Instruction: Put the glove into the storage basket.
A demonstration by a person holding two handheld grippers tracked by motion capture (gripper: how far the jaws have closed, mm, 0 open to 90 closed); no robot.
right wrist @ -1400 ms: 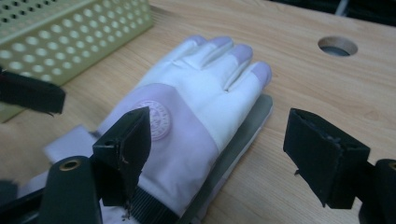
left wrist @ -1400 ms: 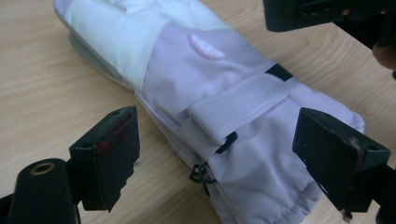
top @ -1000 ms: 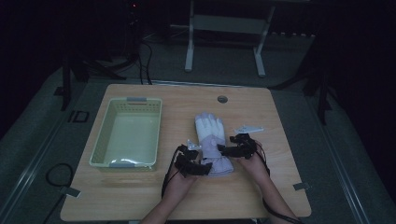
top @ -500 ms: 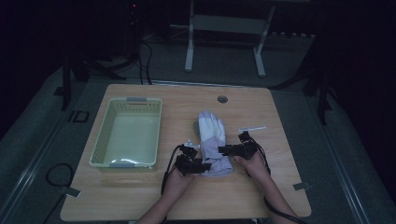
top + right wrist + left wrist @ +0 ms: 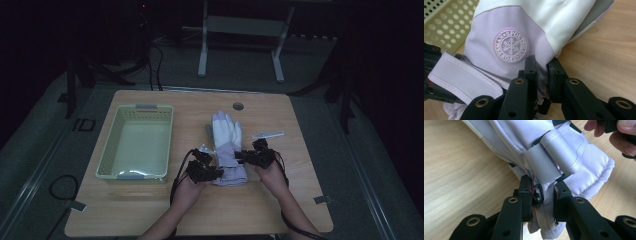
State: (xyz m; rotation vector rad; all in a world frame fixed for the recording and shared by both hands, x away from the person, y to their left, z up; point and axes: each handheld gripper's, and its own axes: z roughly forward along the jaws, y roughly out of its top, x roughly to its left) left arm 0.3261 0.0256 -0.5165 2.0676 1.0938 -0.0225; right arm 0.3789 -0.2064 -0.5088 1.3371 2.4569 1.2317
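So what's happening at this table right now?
A person is working on a white and lilac ski glove lying flat on the wooden table. The left gripper is shut on the cuff fabric by its strap, and the right gripper pinches the cuff's other edge. A pale green basket sits to the left.

- Glove [image 5: 227, 145]: soft matt cloth, white over pale lilac, stitched seams, padded cuff, with a raised rubbery snowflake badge [image 5: 510, 46]
- Wrist strap [image 5: 554, 152]: smooth woven fabric
- Table [image 5: 300, 200]: light wood-grain top, satin finish
- Basket [image 5: 136, 141]: pale green perforated plastic
- Left gripper [image 5: 543, 197] and right gripper [image 5: 541, 72]: matt black plastic with brass-coloured rivets
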